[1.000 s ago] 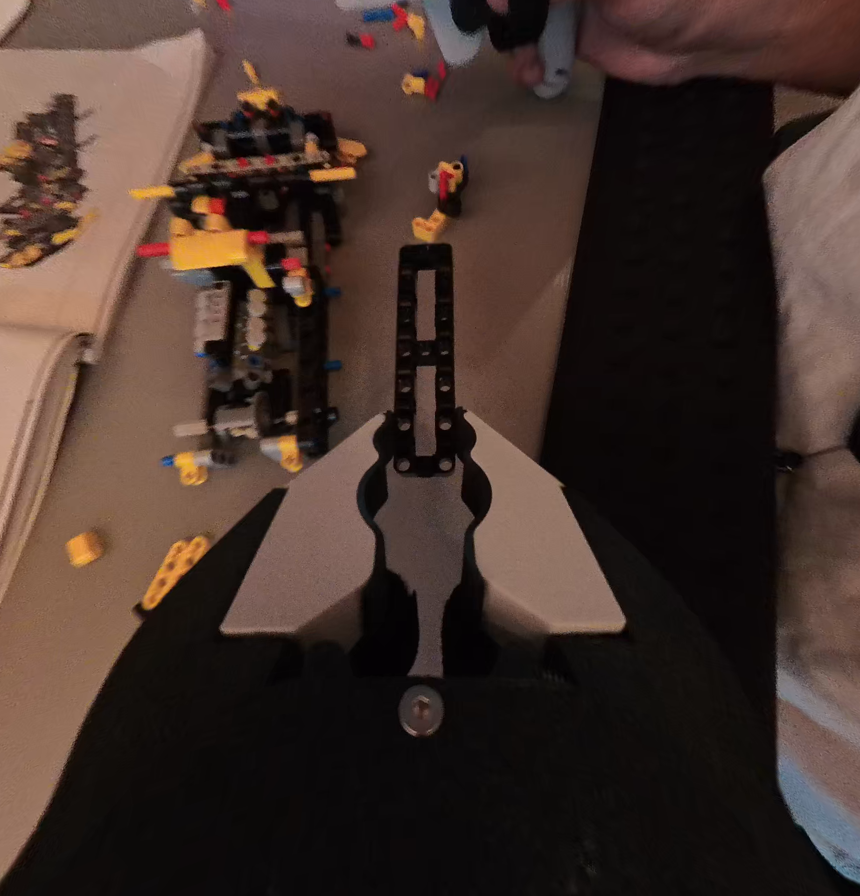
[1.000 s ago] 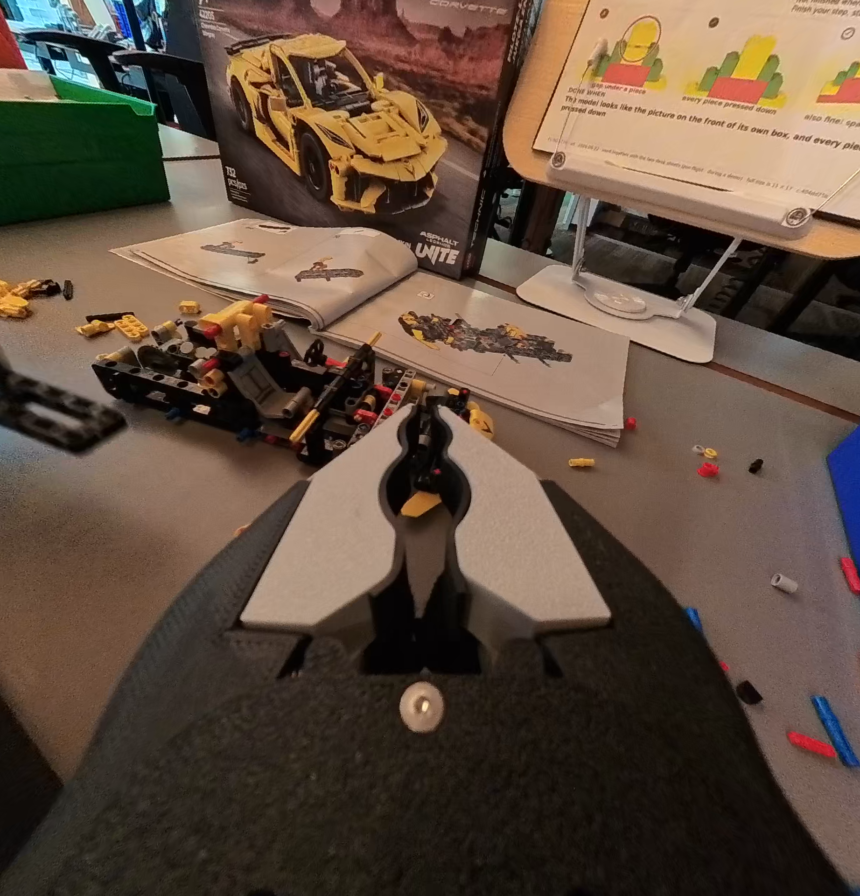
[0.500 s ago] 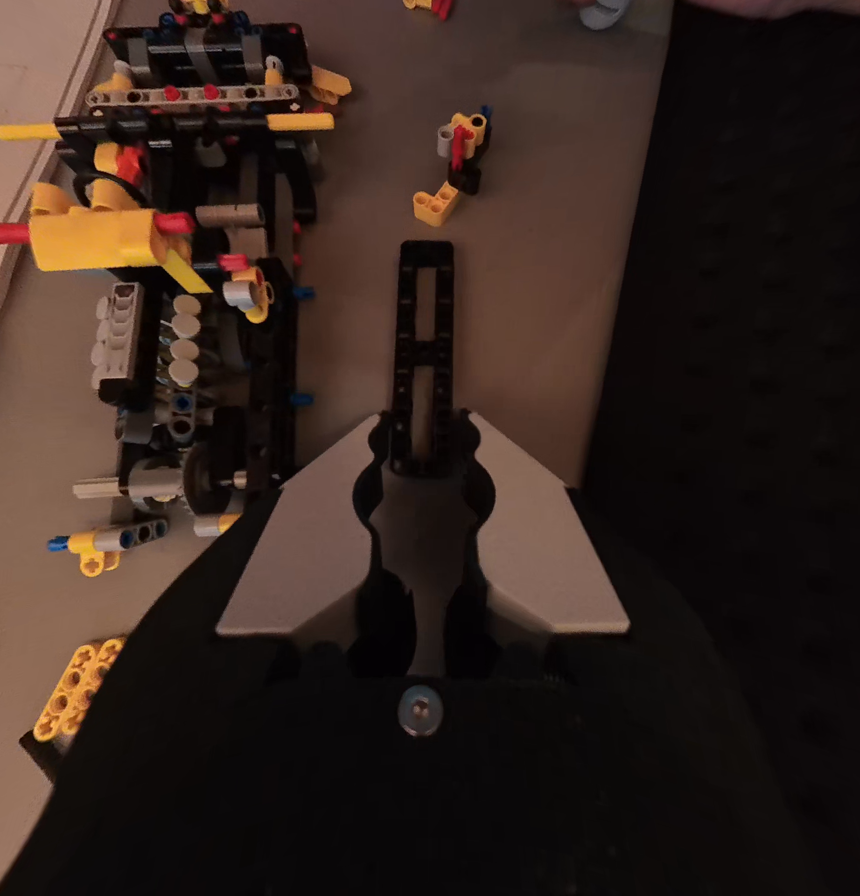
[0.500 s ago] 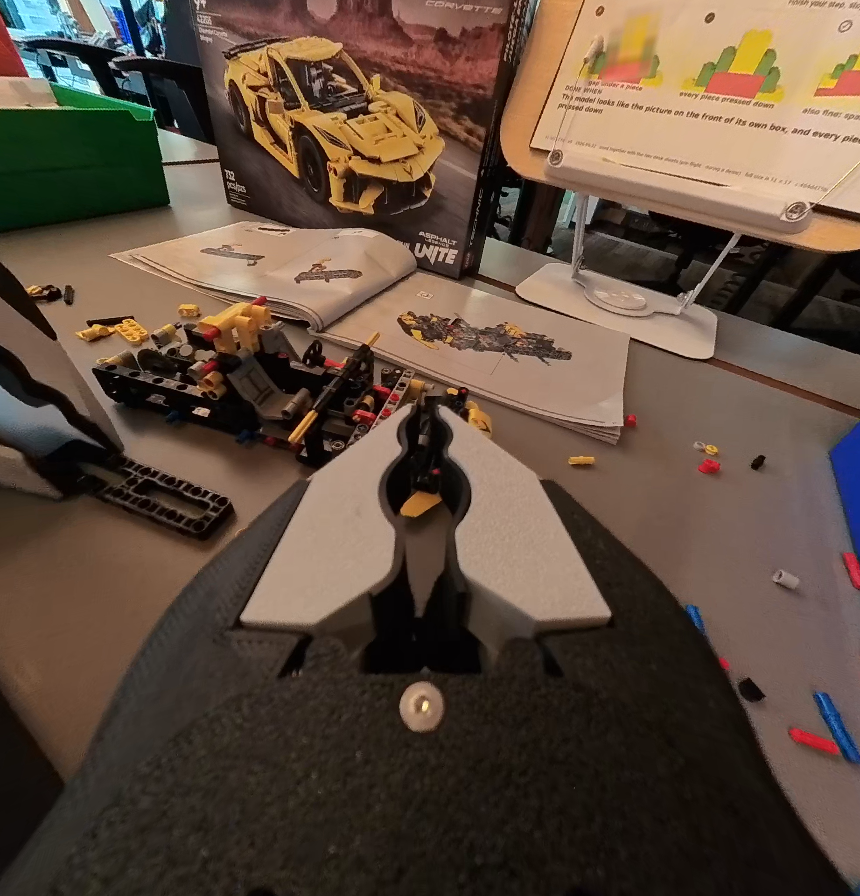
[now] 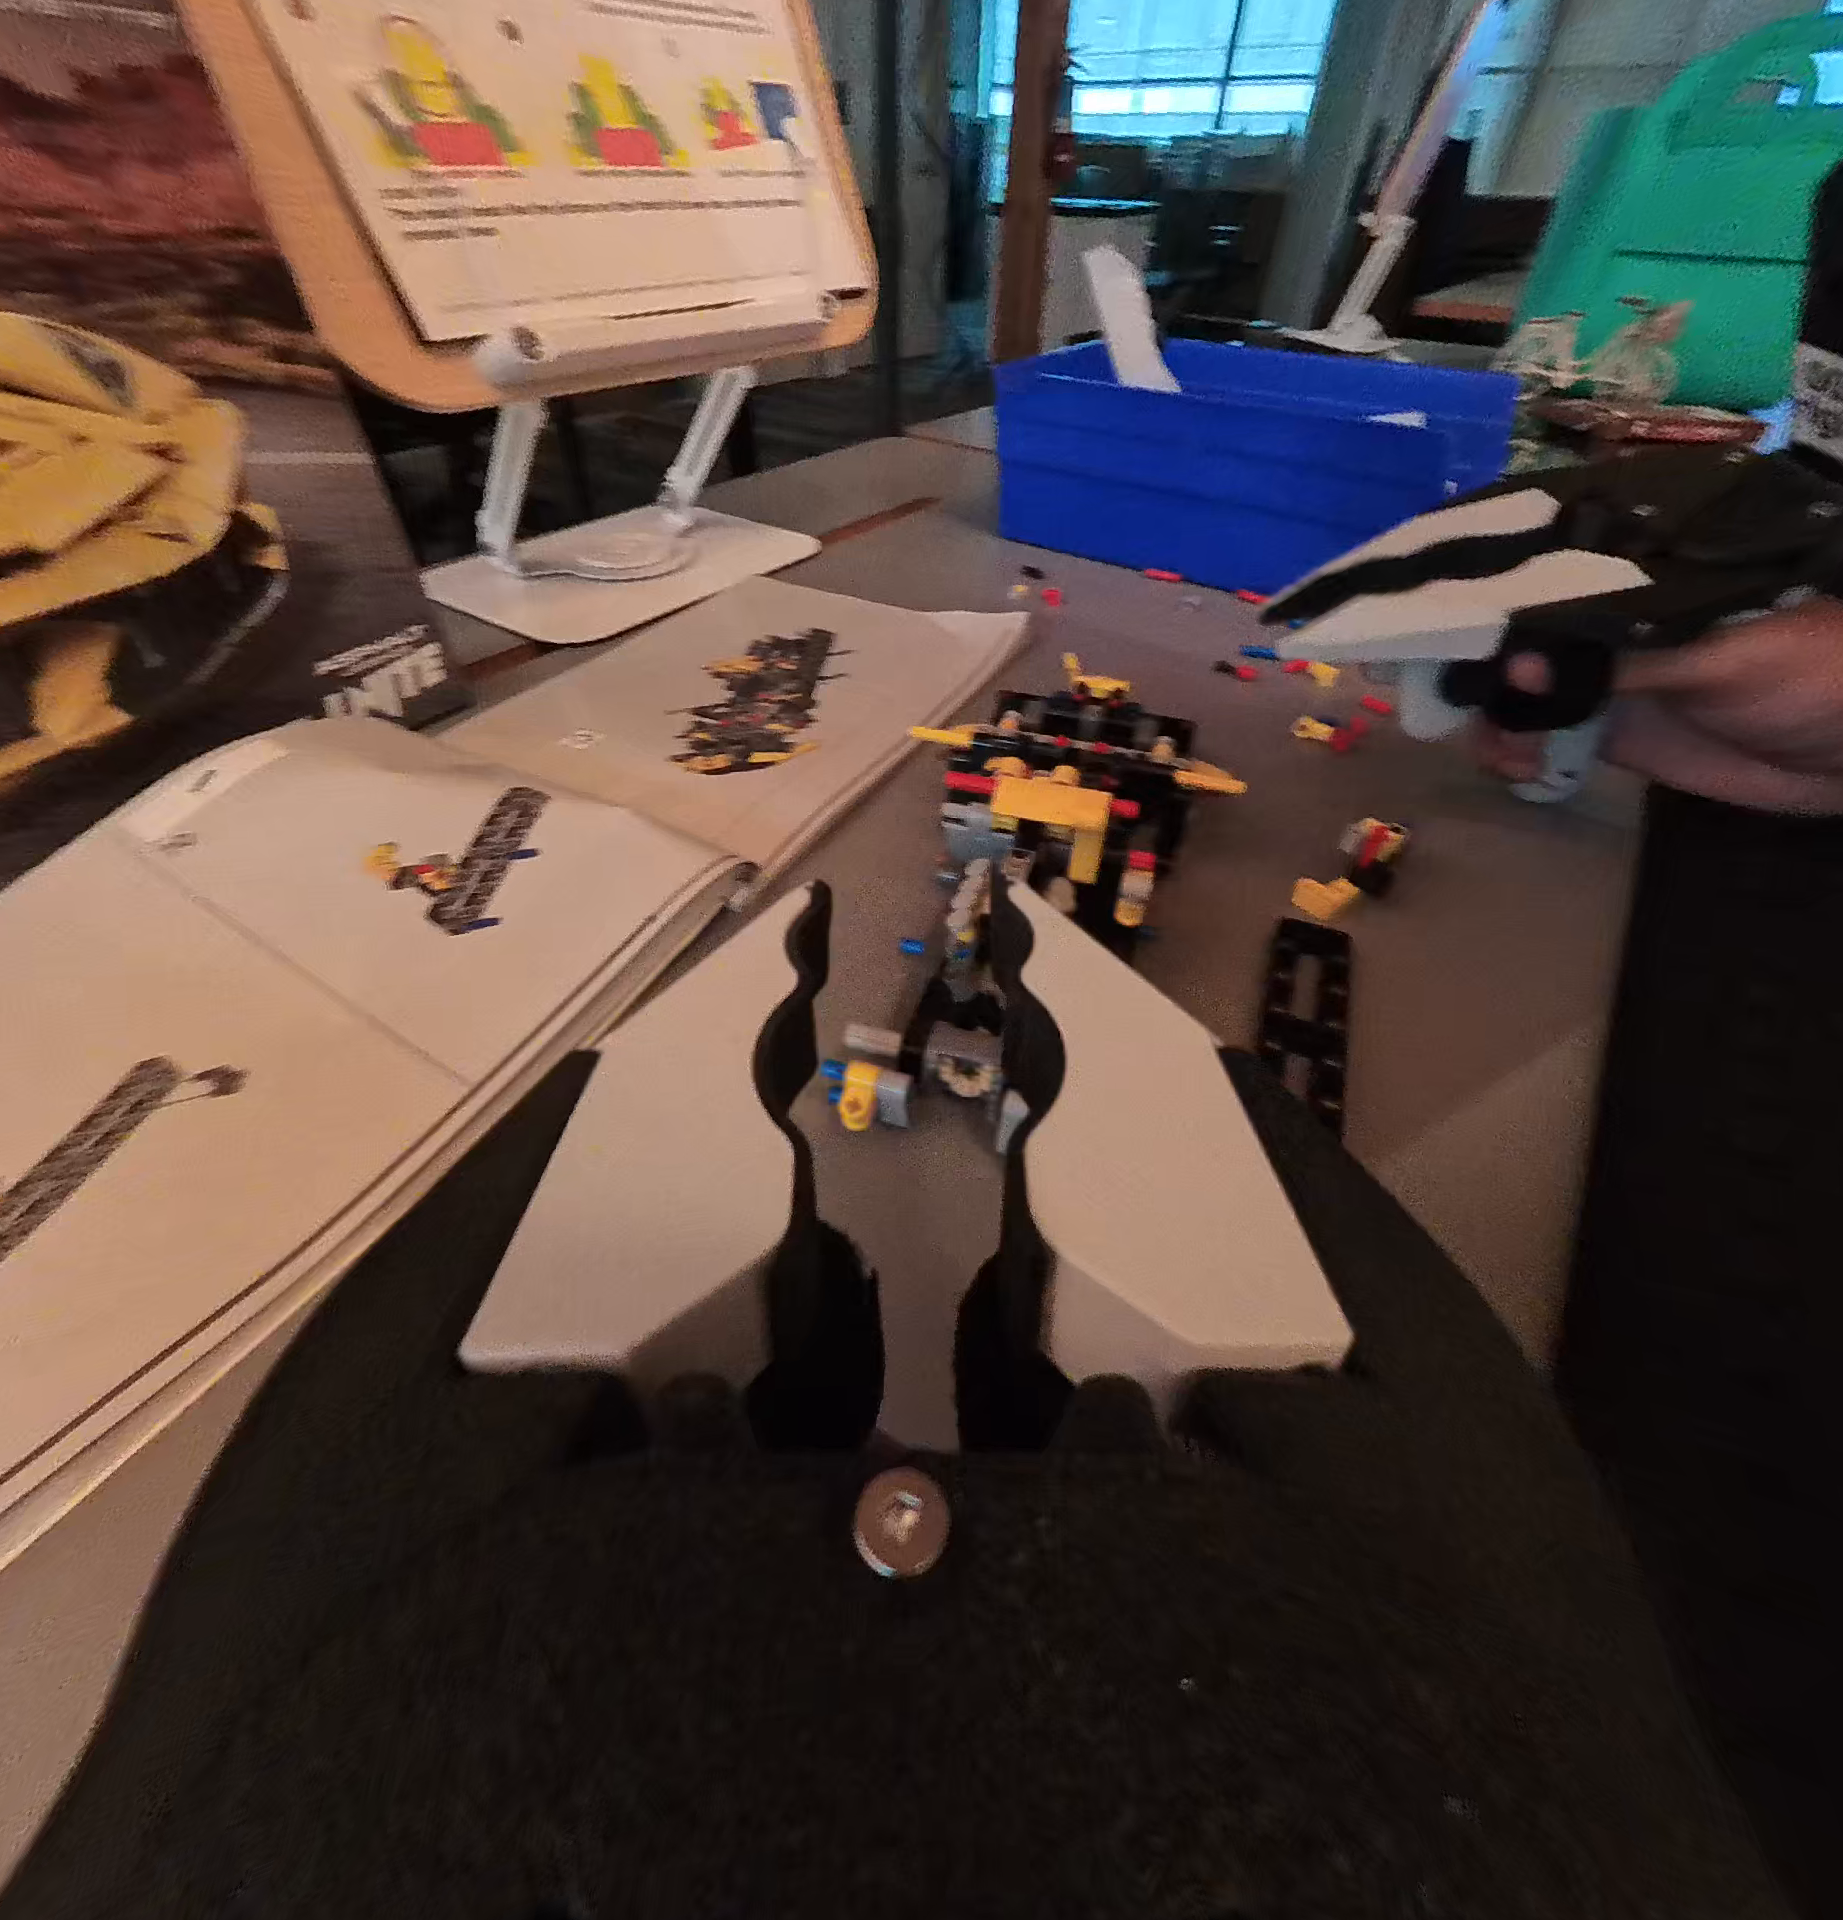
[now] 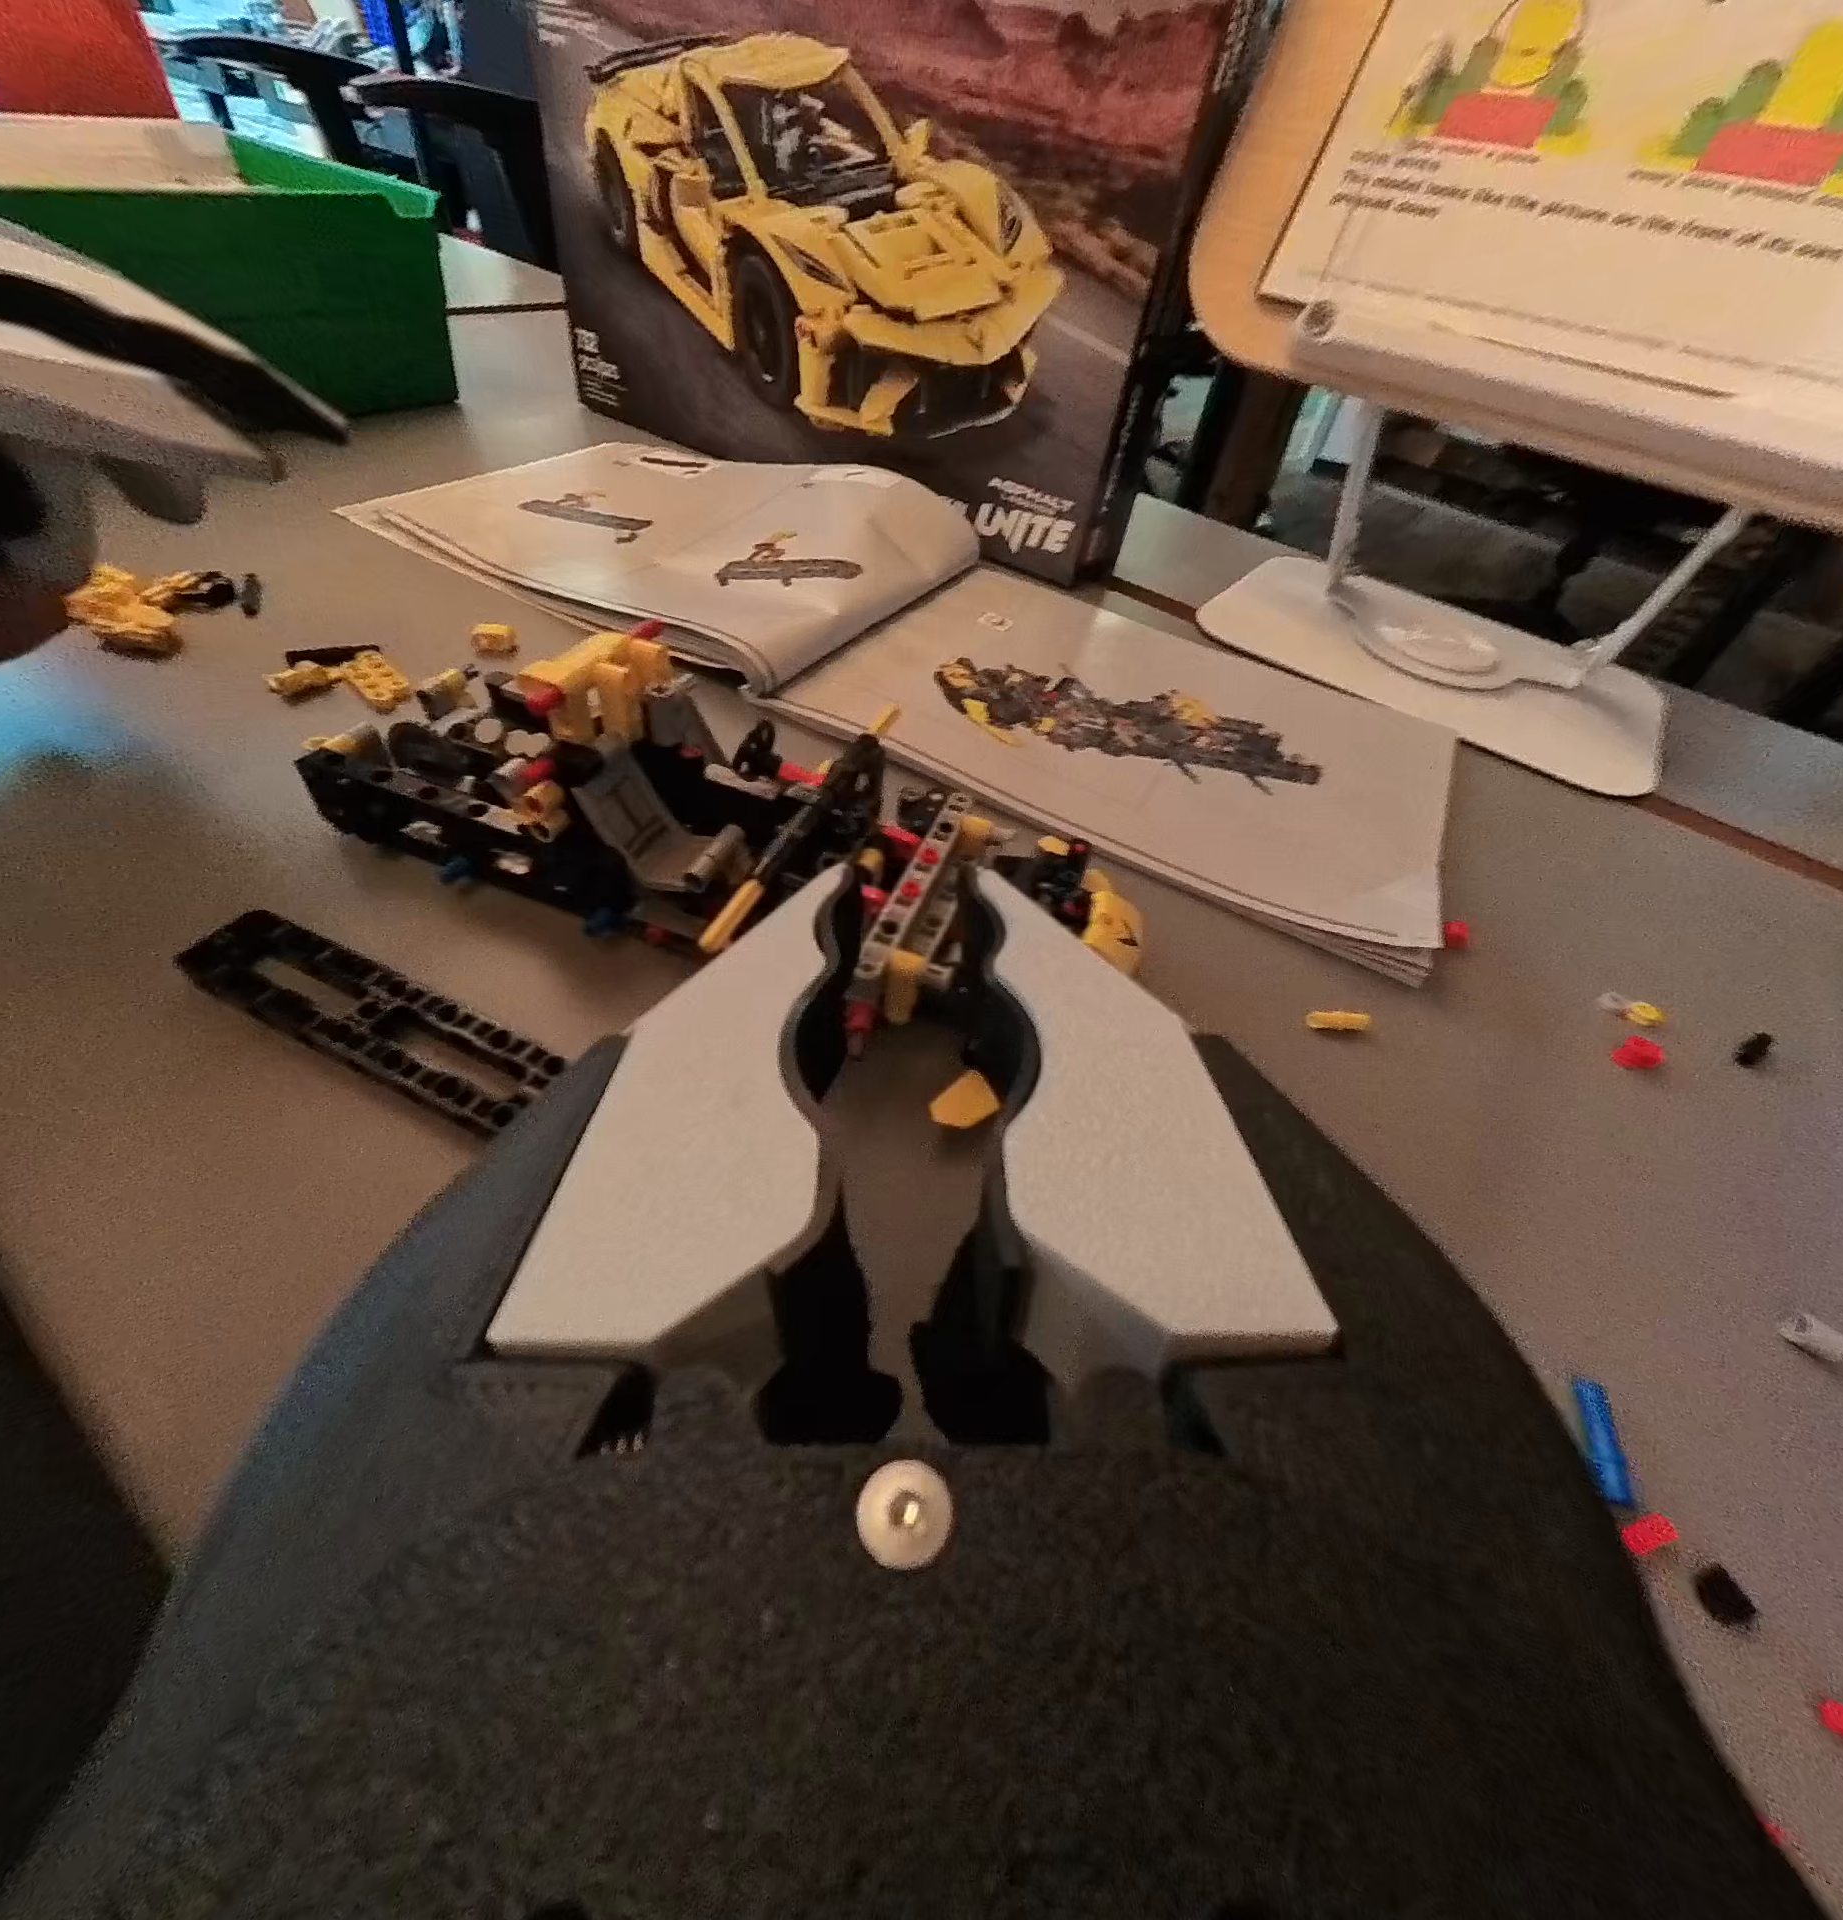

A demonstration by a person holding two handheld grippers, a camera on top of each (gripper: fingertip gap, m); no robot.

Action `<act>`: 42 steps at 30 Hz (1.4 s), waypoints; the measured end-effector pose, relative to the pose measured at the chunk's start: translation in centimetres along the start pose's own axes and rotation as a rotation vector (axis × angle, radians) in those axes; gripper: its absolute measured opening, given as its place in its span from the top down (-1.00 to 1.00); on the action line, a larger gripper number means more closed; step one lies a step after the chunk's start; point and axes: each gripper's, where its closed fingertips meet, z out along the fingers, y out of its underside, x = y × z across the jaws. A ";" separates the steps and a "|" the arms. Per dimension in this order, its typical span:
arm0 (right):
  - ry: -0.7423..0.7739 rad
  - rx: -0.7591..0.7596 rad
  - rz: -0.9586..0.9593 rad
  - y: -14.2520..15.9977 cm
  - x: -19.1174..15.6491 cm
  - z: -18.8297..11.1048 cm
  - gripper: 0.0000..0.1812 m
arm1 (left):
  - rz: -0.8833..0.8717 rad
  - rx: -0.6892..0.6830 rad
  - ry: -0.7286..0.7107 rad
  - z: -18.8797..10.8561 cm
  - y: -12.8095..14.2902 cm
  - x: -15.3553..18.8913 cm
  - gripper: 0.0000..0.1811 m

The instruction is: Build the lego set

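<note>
The black and yellow car chassis lies mid-table; it also shows in the right wrist view. A long black frame piece lies flat on the table to its right, free of both grippers, and also shows in the right wrist view. My left gripper is open and empty, raised above the chassis's near end. My right gripper is open a little and empty, just before the chassis front. A small yellow, red and black sub-assembly sits under it. A hand holds the right gripper.
Open instruction booklets lie left of the chassis. The set's box and a sheet on a white stand stand behind. A blue bin is at back right, a green bin at far left. Small loose pieces are scattered around. About 20 centimeters separates my left fingertips from my right.
My left gripper set the black frame down on the table, let go, opened and swung up. My right gripper opened slightly and shifted toward the chassis front.
</note>
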 end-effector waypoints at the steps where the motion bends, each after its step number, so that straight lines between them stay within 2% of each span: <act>1: -0.026 -0.013 0.006 0.0 -0.4 0.1 0.78 | -0.011 0.010 -0.025 -0.1 -0.2 -0.4 0.67; 10: -0.238 -0.133 -0.001 -0.6 -3.7 0.5 0.76 | -0.056 -0.023 -0.071 -0.4 1.1 -1.1 0.73; 14: -0.267 -0.178 0.006 0.3 -4.6 1.3 0.76 | -0.067 -0.031 -0.094 -0.6 1.2 -1.6 0.75; 19: -0.289 -0.187 0.009 0.4 -6.0 1.3 0.76 | -0.142 -0.015 -0.231 -2.8 1.3 -5.5 0.78; 24: -0.256 -0.184 -0.006 0.5 -5.2 0.9 0.77 | -0.270 0.022 -0.352 -6.2 1.4 -9.2 0.77; 27: -0.225 -0.174 0.035 0.6 -4.2 0.9 0.77 | -0.252 -0.063 -0.433 -8.1 2.7 -10.8 0.76; 31: -0.198 -0.169 0.117 0.8 -3.3 0.8 0.77 | -0.285 -0.267 -0.509 -11.1 5.4 -12.0 0.74; 35: -0.106 -0.132 0.128 1.4 -1.2 0.3 0.77 | -0.352 -0.415 -0.582 -13.9 7.2 -12.5 0.74; 38: -0.031 0.031 0.188 -1.2 0.8 -1.2 0.79 | -0.456 -0.509 -0.521 -14.5 8.3 -11.1 0.74; 42: 0.033 0.032 0.266 -0.3 2.8 -1.8 0.82 | -0.398 -0.575 -0.353 -13.5 8.4 -7.9 0.72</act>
